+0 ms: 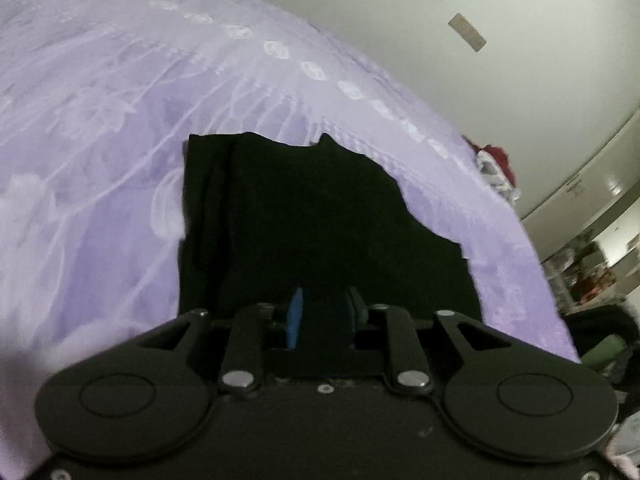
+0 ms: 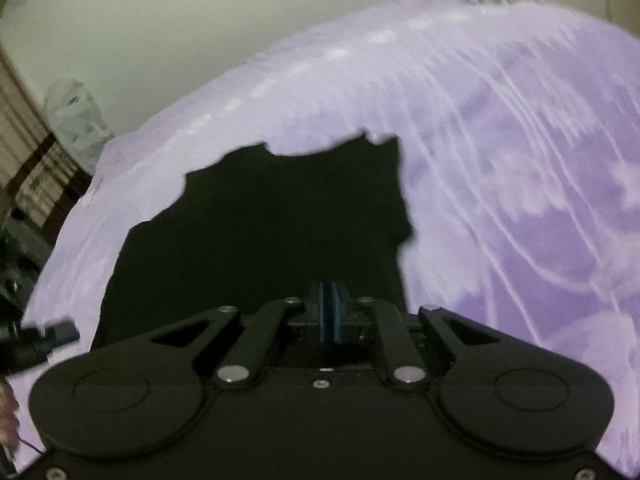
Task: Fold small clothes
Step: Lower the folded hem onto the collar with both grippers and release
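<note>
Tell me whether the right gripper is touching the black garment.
Cannot tell. In the right wrist view the right gripper, jaws nearly together, overlaps the black garment lying on the purple bedspread, but dark fabric hides any contact or gap.

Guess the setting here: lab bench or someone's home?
Most likely a home bedroom: the black garment lies on a lilac patterned bedspread, a red-and-white clothes pile sits at its far edge, and cluttered shelves stand beyond.

both wrist views look down close along their fingers, sharing the black garment [image 1: 304, 216] and lilac bedspread [image 1: 100, 128].
</note>
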Motion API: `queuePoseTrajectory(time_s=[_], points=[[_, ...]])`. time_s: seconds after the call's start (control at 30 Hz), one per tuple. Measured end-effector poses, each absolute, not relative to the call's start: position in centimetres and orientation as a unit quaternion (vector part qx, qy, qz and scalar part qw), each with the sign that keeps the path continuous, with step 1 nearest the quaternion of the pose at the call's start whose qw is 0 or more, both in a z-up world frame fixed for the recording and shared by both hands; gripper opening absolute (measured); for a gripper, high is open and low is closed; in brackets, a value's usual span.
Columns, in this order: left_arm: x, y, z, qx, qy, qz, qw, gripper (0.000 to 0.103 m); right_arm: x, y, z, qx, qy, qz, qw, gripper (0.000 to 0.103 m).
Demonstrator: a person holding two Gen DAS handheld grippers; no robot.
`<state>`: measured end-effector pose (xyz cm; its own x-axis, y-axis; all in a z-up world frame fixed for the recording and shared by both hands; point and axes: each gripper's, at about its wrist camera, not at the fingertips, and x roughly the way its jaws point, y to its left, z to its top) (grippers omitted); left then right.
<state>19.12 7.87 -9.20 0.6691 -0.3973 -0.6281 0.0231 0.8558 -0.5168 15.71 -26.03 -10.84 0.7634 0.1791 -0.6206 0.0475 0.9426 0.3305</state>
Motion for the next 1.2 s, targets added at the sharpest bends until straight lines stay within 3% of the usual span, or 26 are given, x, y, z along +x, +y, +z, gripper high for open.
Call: queuePoseTrajectory(time_s=[0.33, 0.83, 0.93, 1.0, 1.07, 1.2], points=[[20.0, 8.7, -15.2, -0.24, 0.44, -0.085, 0.861, 0.021, 18.3, -23.8, -13.8, 0.104, 0.377, -0.005, 0.92, 0.0], [19.4, 9.2, -15.4, -0.227, 0.45, -0.102, 0.858, 0.023, 17.4, -24.6, -15.2, 0.103, 0.388, -0.006, 0.916, 0.0], [20.2, 9.4, -13.4, -0.229, 0.437, -0.123, 0.861, 0.034, 17.4, -24.7, -14.5, 0.101, 0.389, -0.001, 0.916, 0.0], [21.1, 9.8, -11.9, -0.221, 0.408, -0.126, 0.877, 0.042, 17.6, -25.1, -13.5, 0.108, 0.374, 0.005, 0.921, 0.016], [22.9, 10.3, -11.2, -0.211, 0.385, -0.104, 0.893, 0.043, 18.5, -25.7, -12.5, 0.112, 0.351, 0.001, 0.93, 0.034], [26.9, 11.9, -12.0, -0.227, 0.354, -0.048, 0.906, 0.043, 22.7, -27.0, -11.2, 0.109, 0.306, -0.018, 0.946, 0.036]])
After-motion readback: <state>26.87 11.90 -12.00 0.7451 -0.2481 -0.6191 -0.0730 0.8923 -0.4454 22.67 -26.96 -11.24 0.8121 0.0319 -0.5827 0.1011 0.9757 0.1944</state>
